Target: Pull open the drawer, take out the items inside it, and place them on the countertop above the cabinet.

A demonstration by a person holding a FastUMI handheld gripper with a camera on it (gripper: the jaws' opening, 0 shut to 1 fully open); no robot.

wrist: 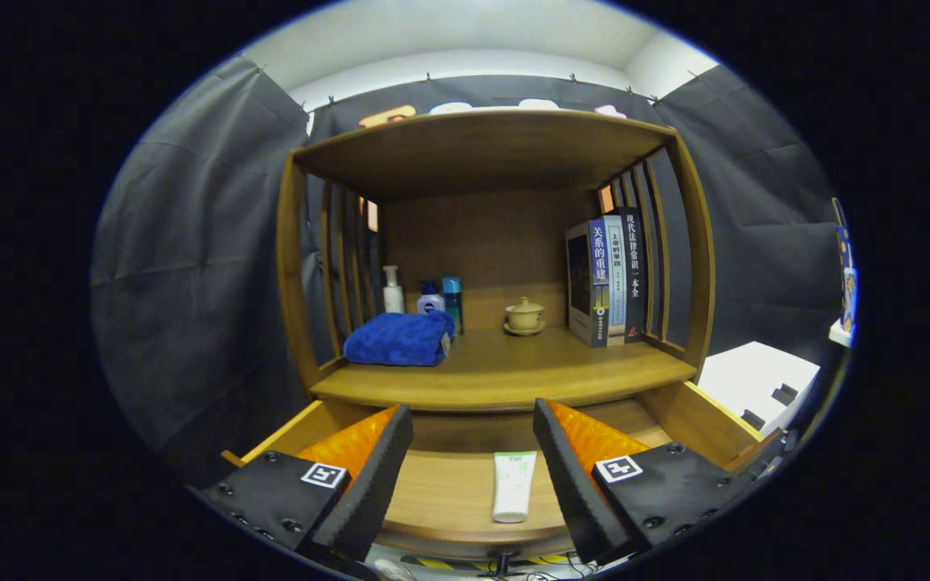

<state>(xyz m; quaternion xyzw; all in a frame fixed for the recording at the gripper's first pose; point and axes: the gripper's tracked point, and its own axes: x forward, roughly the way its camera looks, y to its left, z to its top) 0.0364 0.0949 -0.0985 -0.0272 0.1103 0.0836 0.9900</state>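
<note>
The wooden drawer (699, 420) is pulled out below the cabinet's countertop (497, 375). A white tube (513, 486) lies flat on the drawer floor, between my fingers and closer to the right one. My gripper (473, 452) hovers over the drawer, open, with nothing between its black pads. On the countertop sit a folded blue towel (400, 339), three bottles (431, 298) behind it, a small lidded tea cup on a saucer (524, 316) and upright books (606, 278) at the right.
The cabinet has slatted side walls (344, 266) and a top shelf (481, 145) over the countertop. A white box (760, 379) stands to the right of the cabinet. Bare countertop lies between the towel and the books.
</note>
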